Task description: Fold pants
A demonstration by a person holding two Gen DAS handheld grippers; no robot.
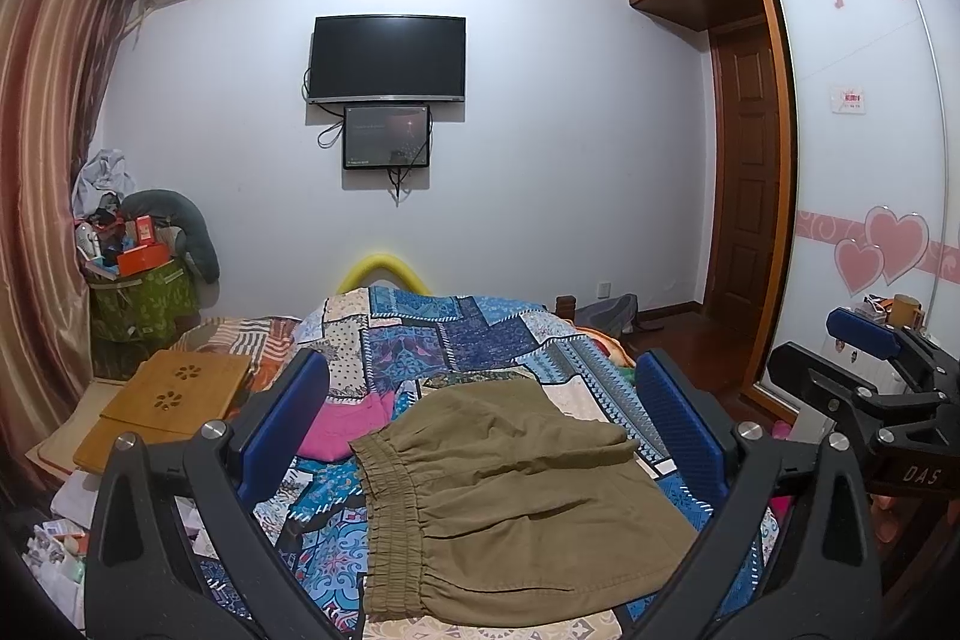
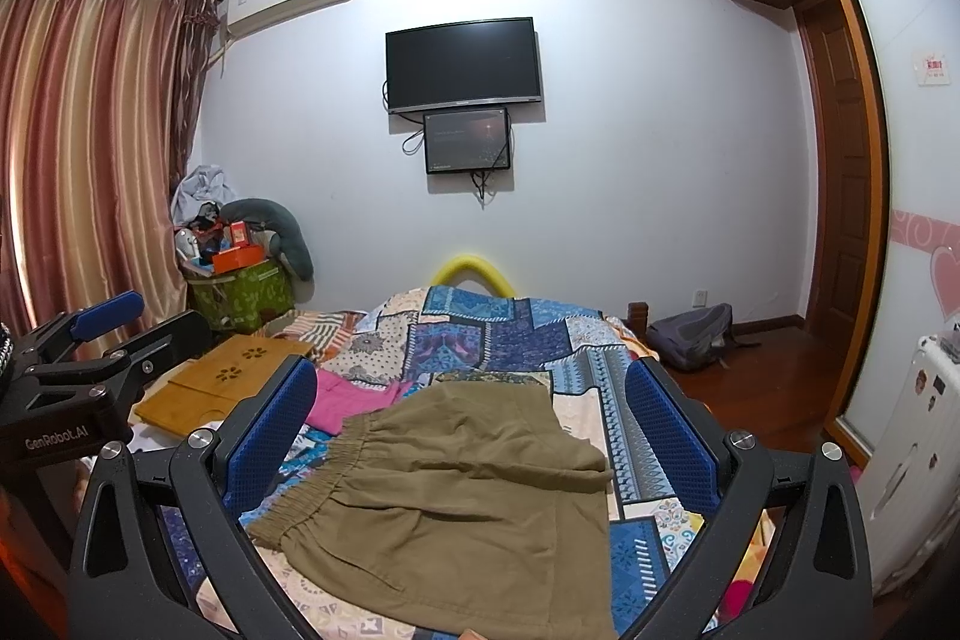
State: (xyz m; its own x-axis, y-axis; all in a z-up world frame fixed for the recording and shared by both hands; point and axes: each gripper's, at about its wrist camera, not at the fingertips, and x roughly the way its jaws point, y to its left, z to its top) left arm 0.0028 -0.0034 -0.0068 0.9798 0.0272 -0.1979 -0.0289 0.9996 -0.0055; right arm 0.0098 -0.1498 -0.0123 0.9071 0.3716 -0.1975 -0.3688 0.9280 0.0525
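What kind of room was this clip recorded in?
Most likely a home bedroom: the olive pants lie on a bed with a patchwork quilt, facing a wall-mounted TV, with a heart-decorated sliding wardrobe alongside and curtains opposite.

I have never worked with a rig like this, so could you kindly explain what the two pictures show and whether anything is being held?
There is no robot arm: a person holds one two-finger gripper in each hand, each with a fisheye camera looking along its blue padded fingers. The left wrist view shows the left gripper, the right wrist view the right gripper. Both are open and hold nothing. Olive-brown pants with an elastic waistband lie on a blue patchwork bedspread, beside a pink garment and a bamboo lap tray.
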